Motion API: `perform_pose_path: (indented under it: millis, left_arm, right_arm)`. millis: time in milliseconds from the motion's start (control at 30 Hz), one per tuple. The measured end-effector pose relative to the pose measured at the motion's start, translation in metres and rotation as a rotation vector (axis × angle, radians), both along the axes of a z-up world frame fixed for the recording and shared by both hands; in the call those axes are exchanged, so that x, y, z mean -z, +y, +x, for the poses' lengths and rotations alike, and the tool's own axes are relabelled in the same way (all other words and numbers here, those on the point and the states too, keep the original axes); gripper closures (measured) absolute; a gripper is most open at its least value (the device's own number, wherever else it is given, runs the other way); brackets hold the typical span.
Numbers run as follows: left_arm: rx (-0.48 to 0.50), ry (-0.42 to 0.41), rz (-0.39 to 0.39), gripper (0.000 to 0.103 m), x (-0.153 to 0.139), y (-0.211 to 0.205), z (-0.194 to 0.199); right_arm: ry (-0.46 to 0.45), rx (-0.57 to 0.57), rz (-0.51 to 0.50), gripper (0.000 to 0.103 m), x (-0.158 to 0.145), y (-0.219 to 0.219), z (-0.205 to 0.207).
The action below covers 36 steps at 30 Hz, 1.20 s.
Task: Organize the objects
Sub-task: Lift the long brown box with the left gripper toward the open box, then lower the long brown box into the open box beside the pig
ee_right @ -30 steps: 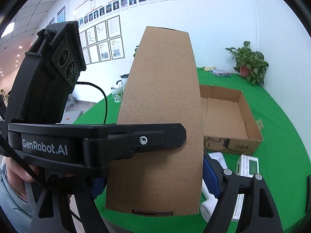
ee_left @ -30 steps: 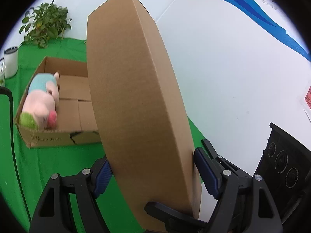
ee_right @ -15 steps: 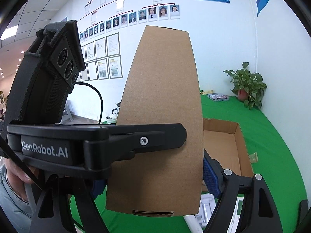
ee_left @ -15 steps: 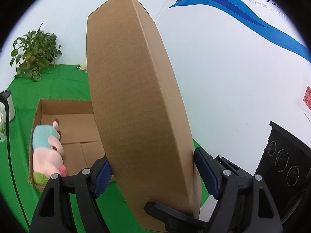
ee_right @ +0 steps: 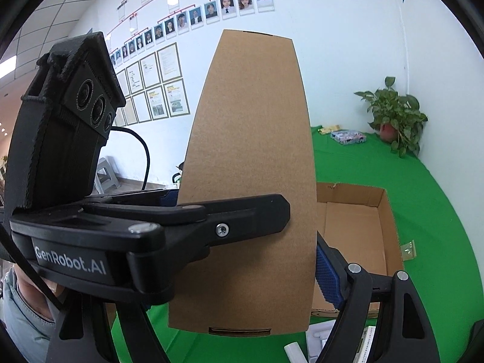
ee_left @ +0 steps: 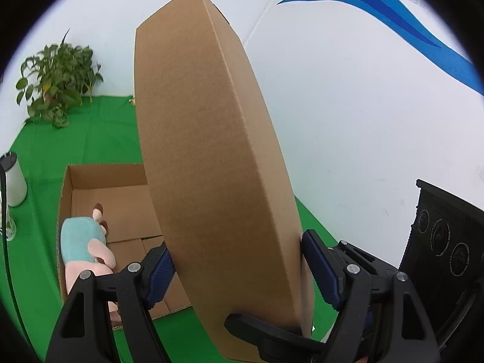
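Note:
A flat brown cardboard box stands on edge, held up in the air by both grippers. My left gripper is shut on its lower part, blue pads against both faces. In the right wrist view the same box fills the middle; my right gripper is shut on it, and the left gripper's body crosses in front. Behind it an open cardboard box lies on the green cloth with a pink and teal plush pig inside. The open box also shows in the right wrist view.
A potted plant stands at the far corner of the green table, also seen in the right wrist view. A white cup stands at the left. Small white boxes lie under the held box. A colourful packet lies far back.
Both grippers have lifted the flat box higher. The open box with the pig has dropped lower in both views, and more wall shows.

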State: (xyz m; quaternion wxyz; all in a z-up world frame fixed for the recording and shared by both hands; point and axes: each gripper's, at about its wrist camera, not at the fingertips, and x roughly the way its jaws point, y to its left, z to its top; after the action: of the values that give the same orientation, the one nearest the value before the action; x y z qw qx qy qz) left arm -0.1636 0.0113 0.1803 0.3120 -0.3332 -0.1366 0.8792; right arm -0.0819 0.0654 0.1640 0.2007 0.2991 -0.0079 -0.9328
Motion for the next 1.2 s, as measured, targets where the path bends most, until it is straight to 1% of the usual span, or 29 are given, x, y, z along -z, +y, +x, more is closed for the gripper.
perform_pose_path:
  millis: [200, 467, 533, 767, 900, 967, 1033, 1100, 1200]
  left_arm:
    - [0.004, -0.084, 0.01, 0.024, 0.033, -0.002, -0.034]
    - [-0.002, -0.166, -0.016, 0.024, 0.076, 0.0, -0.07]
    - [-0.003, -0.194, -0.018, 0.024, 0.089, -0.001, -0.08]
    - [-0.01, -0.292, -0.068, 0.024, 0.139, -0.003, -0.108]
    - [-0.024, -0.357, -0.077, 0.024, 0.168, -0.008, -0.117]
    - [-0.028, -0.363, -0.101, 0.024, 0.174, -0.008, -0.117]
    - [-0.029, -0.356, -0.135, 0.024, 0.175, -0.004, -0.117]
    - [-0.032, -0.363, -0.165, 0.024, 0.174, -0.001, -0.117]
    - [-0.031, -0.382, -0.187, 0.024, 0.174, 0.0, -0.117]
  right_arm:
    - [-0.092, 0.012, -0.013, 0.024, 0.022, -0.004, -0.047]
    - [-0.21, 0.014, -0.042, 0.024, 0.073, 0.004, -0.098]
    - [-0.231, 0.018, -0.046, 0.024, 0.084, 0.003, -0.098]
    - [-0.339, 0.015, -0.093, 0.024, 0.139, -0.001, -0.124]
    - [-0.407, 0.009, -0.117, 0.024, 0.173, -0.004, -0.141]
    - [-0.437, 0.003, -0.128, 0.024, 0.188, -0.006, -0.149]
    - [-0.452, 0.003, -0.142, 0.024, 0.199, -0.003, -0.158]
    - [-0.461, 0.005, -0.154, 0.025, 0.205, -0.004, -0.16]
    - [-0.475, 0.004, -0.184, 0.025, 0.209, -0.003, -0.162]
